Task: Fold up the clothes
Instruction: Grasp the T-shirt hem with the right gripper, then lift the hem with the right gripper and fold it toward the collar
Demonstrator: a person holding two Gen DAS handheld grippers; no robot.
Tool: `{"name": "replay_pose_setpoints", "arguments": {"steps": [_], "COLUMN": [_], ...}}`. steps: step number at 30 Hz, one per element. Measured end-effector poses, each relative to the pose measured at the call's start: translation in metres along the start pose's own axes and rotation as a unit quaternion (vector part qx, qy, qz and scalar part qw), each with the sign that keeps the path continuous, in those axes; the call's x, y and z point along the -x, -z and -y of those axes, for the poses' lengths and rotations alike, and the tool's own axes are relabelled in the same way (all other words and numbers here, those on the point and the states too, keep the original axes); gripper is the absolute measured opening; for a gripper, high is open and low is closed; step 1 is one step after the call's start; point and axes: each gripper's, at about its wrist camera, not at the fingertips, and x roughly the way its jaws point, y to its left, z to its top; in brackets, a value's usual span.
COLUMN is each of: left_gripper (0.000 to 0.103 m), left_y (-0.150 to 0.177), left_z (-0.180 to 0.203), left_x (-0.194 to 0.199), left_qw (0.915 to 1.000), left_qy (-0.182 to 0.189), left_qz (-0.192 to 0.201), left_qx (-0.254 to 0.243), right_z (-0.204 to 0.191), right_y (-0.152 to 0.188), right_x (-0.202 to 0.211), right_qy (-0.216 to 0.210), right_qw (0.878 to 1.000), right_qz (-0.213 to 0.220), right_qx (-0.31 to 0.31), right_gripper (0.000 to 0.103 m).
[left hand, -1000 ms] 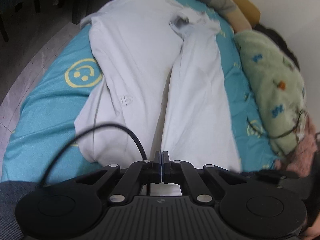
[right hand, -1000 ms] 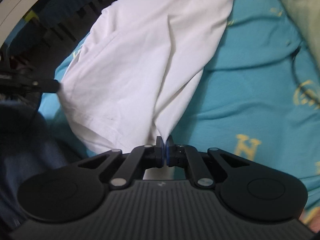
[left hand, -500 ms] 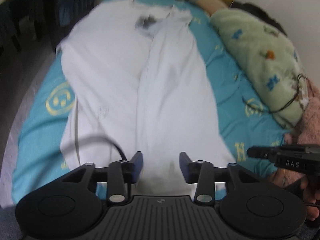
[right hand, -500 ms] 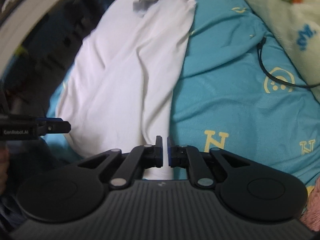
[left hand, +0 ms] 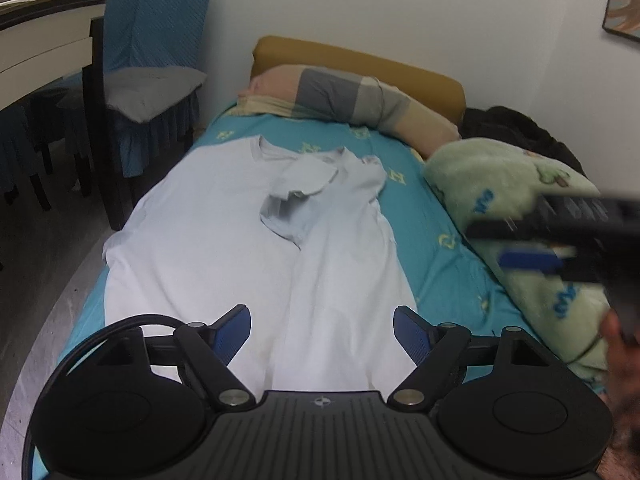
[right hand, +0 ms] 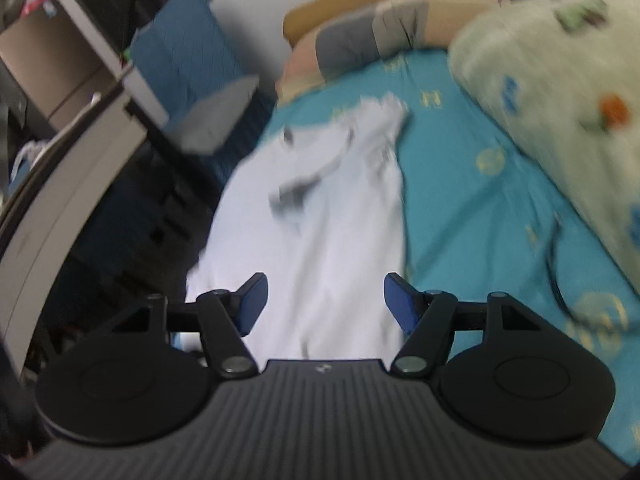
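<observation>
A white T-shirt [left hand: 224,240] lies lengthwise on the teal bed sheet [left hand: 432,248], its right side folded over the middle and a sleeve [left hand: 296,200] lying across the chest. My left gripper [left hand: 322,330] is open above the shirt's near hem with nothing between its blue pads. The right gripper [right hand: 325,300] is open too, over the same shirt [right hand: 320,220], which is blurred in its view. The right gripper also appears as a dark blurred shape [left hand: 560,236] at the right edge of the left wrist view.
A green patterned blanket [left hand: 516,208] is bunched along the bed's right side. A striped pillow [left hand: 344,96] and a mustard headboard [left hand: 360,64] lie at the far end. A dark chair with a grey cushion [left hand: 148,88] stands left of the bed.
Both grippers let go of the shirt's hem and opened wide. They rose and tilted up, so the far end of the bed and the wall came into view.
</observation>
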Motion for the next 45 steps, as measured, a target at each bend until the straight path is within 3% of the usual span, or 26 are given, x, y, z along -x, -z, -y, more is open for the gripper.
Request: {"name": "replay_pose_setpoints", "arguments": {"steps": [6, 9, 17, 21, 22, 23, 30, 33, 36, 39, 41, 45], "left_gripper": [0.082, 0.084, 0.084, 0.084, 0.083, 0.083, 0.081, 0.081, 0.081, 0.081, 0.081, 0.081], "left_y": [0.003, 0.002, 0.015, 0.013, 0.012, 0.011, -0.006, -0.013, -0.017, -0.017, -0.012, -0.002], "left_z": [-0.016, -0.029, -0.063, -0.084, -0.09, -0.096, -0.138, -0.152, -0.161, -0.168, -0.172, -0.179], "left_x": [-0.014, -0.034, -0.114, -0.133, -0.136, -0.138, -0.135, -0.124, -0.114, -0.112, -0.112, -0.107], "left_qw": [0.9958, 0.9961, 0.9992, 0.9991, 0.9989, 0.9988, 0.9972, 0.9951, 0.9925, 0.9915, 0.9907, 0.9874], "left_qy": [-0.034, -0.024, 0.028, 0.036, 0.039, 0.039, -0.004, -0.027, -0.049, -0.048, -0.041, -0.046], "left_qz": [0.049, 0.057, -0.009, -0.02, -0.019, -0.019, 0.015, 0.04, 0.057, 0.043, 0.026, 0.006], "left_qx": [-0.069, -0.063, -0.028, 0.006, 0.018, 0.025, 0.073, 0.086, 0.096, 0.113, 0.127, 0.151], "right_z": [-0.014, -0.02, -0.023, -0.022, -0.023, -0.026, -0.101, -0.139, -0.167, -0.197, -0.22, -0.267], "right_y": [-0.062, -0.09, -0.117, -0.123, -0.125, -0.129, -0.159, -0.169, -0.168, -0.152, -0.134, -0.1], "right_x": [-0.084, -0.13, -0.253, -0.274, -0.276, -0.277, -0.273, -0.272, -0.281, -0.283, -0.278, -0.28], "right_qy": [0.011, 0.017, 0.047, 0.046, 0.035, 0.023, -0.005, 0.015, 0.031, 0.028, 0.008, -0.031], "right_qw": [0.999, 0.998, 0.998, 0.995, 0.995, 0.996, 0.992, 0.988, 0.984, 0.971, 0.96, 0.934], "right_qz": [0.037, 0.049, 0.027, 0.065, 0.07, 0.073, 0.074, 0.058, -0.016, -0.07, -0.069, -0.082], "right_qx": [-0.019, -0.028, -0.03, -0.053, -0.056, -0.051, 0.099, 0.143, 0.177, 0.225, 0.273, 0.347], "right_gripper": [0.04, 0.038, 0.036, 0.04, 0.027, 0.005, 0.005, 0.008, 0.01, 0.03, 0.067, 0.072]}}
